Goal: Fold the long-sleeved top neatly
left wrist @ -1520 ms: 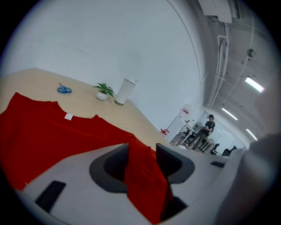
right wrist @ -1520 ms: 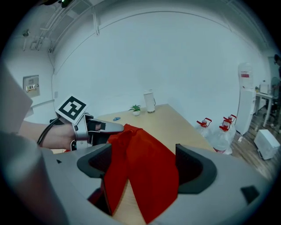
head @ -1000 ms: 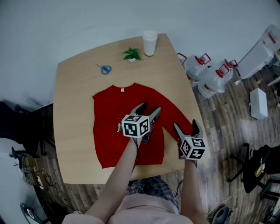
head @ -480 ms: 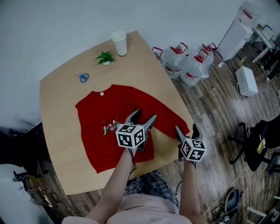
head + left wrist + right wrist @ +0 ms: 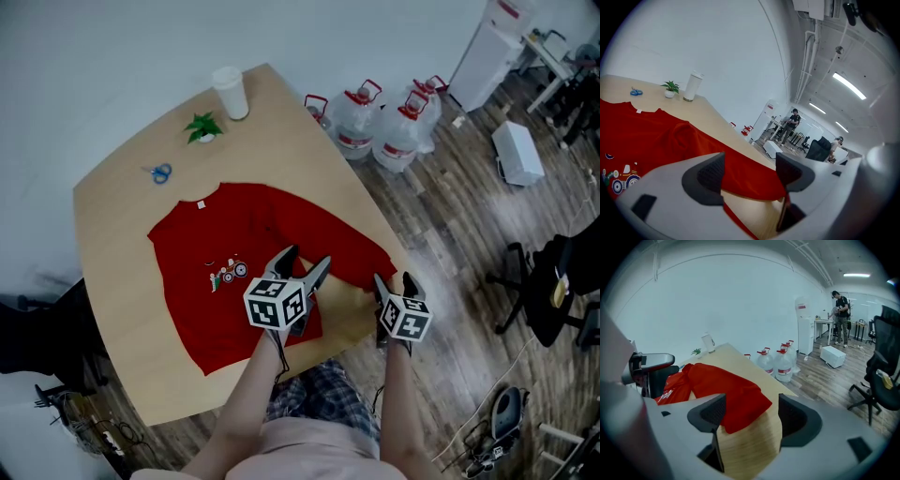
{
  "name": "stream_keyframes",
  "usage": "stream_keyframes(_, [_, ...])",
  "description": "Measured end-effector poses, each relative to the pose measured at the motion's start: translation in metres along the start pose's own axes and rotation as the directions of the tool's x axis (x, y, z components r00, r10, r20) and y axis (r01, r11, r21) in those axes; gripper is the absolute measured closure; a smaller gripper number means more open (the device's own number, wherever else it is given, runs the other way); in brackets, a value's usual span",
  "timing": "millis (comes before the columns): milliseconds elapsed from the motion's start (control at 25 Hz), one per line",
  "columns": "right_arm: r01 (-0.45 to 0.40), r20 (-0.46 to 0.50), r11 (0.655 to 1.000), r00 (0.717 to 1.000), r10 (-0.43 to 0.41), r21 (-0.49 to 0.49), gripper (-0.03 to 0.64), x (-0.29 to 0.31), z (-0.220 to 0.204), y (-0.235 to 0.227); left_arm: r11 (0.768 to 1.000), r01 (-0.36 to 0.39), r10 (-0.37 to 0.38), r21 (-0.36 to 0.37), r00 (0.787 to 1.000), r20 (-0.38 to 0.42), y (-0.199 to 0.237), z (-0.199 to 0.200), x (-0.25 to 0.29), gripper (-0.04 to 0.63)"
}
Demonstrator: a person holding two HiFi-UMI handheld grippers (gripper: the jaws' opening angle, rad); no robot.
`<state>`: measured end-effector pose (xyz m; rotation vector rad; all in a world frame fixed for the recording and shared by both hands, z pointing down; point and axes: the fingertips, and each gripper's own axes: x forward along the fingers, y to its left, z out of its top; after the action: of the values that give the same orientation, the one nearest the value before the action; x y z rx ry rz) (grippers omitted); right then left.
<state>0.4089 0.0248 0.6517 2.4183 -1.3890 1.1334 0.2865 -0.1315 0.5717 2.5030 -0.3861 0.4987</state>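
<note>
The red long-sleeved top (image 5: 234,248) is lying flat, print up, on the table (image 5: 112,216), with one sleeve (image 5: 361,248) reaching toward the near edge. My right hand-held gripper (image 5: 394,279) is lining up on the cuff (image 5: 743,406). Its jaws have just been narrowing, and the cuff is showing between them but is not pinched. My left hand-held gripper (image 5: 306,260) is hovering open over the top's near side. I am aiming low, to catch only the cuff's edge without dragging the body.
</note>
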Motion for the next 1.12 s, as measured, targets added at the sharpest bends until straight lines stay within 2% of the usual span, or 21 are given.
stream_keyframes(200, [0.024,-0.059,1.000,0.998,-0.023,0.016,0.303,0.012,-0.013,-0.004,1.000,-0.008,0.008,0.001,1.000,-0.006,0.000,-0.004,-0.004,0.275])
stream_keyframes(400, [0.036,-0.110,0.999,0.993,-0.033,0.027,0.370,0.021,-0.024,0.001,1.000,-0.017,0.017,-0.002,1.000,-0.007,0.003,-0.006,-0.009,0.275])
stream_keyframes(480, [0.034,-0.120,0.999,0.992,-0.032,0.014,0.410,0.022,-0.025,0.003,1.000,-0.021,0.021,-0.006,1.000,-0.007,0.006,-0.007,-0.012,0.275])
stream_keyframes(640, [0.014,-0.120,1.000,0.993,-0.014,0.002,0.538,0.024,-0.023,0.011,0.999,-0.034,0.034,-0.010,0.999,-0.008,0.010,-0.008,-0.015,0.275])
stream_keyframes(760, [0.019,-0.091,0.999,0.996,-0.022,-0.032,0.565,0.021,-0.012,0.016,0.999,-0.041,0.041,-0.015,0.999,-0.002,0.014,-0.006,-0.019,0.275])
stream_keyframes(880, [0.005,-0.025,1.000,1.000,-0.006,-0.023,0.571,0.013,0.010,0.022,0.998,-0.053,0.053,-0.018,0.999,0.012,0.019,-0.001,-0.023,0.275])
stream_keyframes(1120, [-0.043,0.117,0.998,0.992,0.049,-0.050,0.572,-0.009,0.082,0.045,0.995,-0.090,0.092,-0.032,0.995,0.047,0.035,0.012,-0.038,0.275])
